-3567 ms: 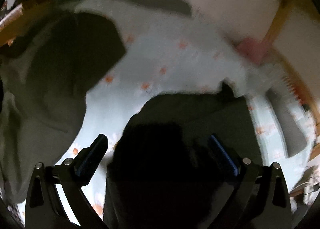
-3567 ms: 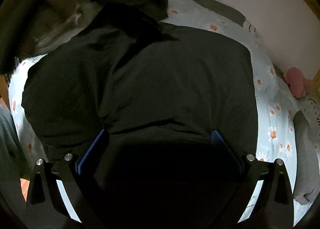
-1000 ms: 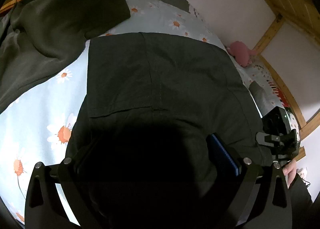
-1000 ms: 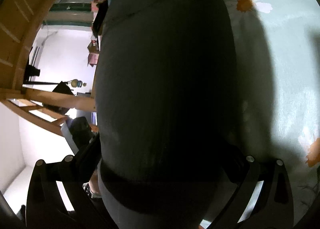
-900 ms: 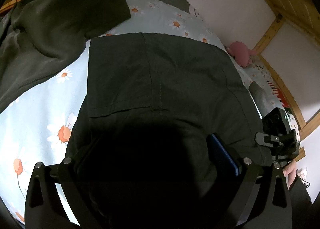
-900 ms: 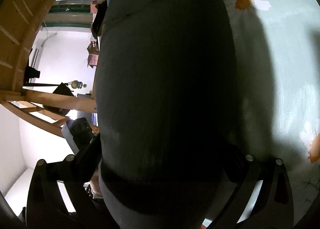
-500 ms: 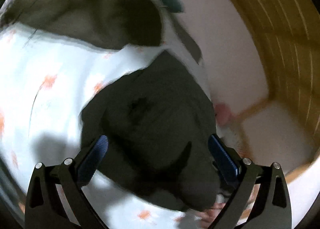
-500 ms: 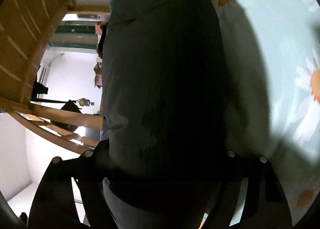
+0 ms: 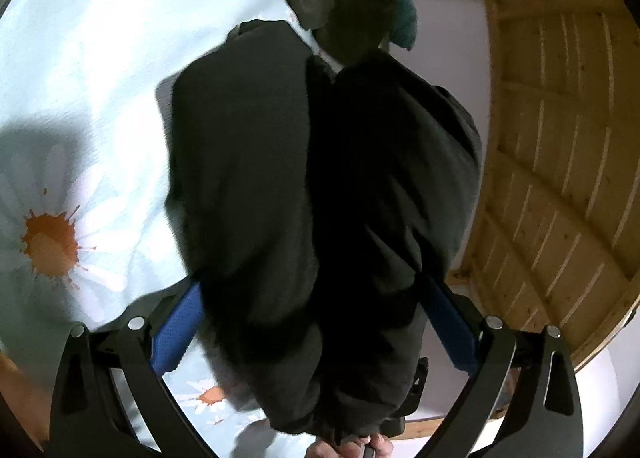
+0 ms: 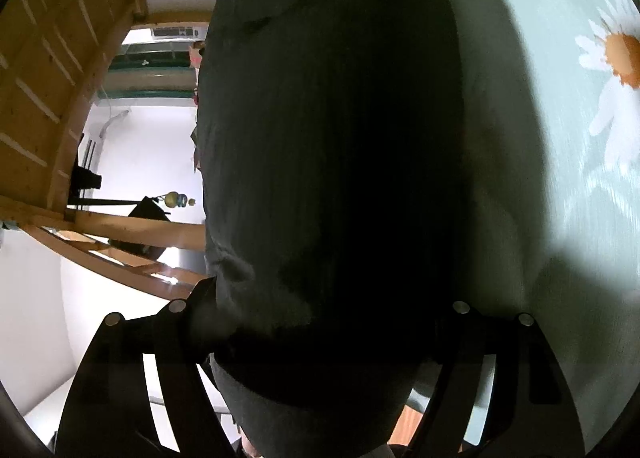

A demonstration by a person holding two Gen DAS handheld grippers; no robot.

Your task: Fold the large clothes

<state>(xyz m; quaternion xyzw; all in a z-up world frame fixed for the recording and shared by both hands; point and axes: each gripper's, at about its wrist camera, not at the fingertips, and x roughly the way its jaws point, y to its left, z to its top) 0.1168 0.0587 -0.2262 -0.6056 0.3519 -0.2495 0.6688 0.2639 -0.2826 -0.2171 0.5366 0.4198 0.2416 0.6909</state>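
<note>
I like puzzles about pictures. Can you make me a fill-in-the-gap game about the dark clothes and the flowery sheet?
1. The sheet under the garment is printed with white and orange ____.
2. The blue pads belong to the ____ gripper.
3. The bundle between the right gripper's fingers is ____ in colour.
4. The slatted panel by the wall is made of ____.

Missing words: daisies; left; dark; wood

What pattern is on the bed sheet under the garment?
The bed sheet is pale blue with white daisies that have orange centres, clearest in the left wrist view.
</note>
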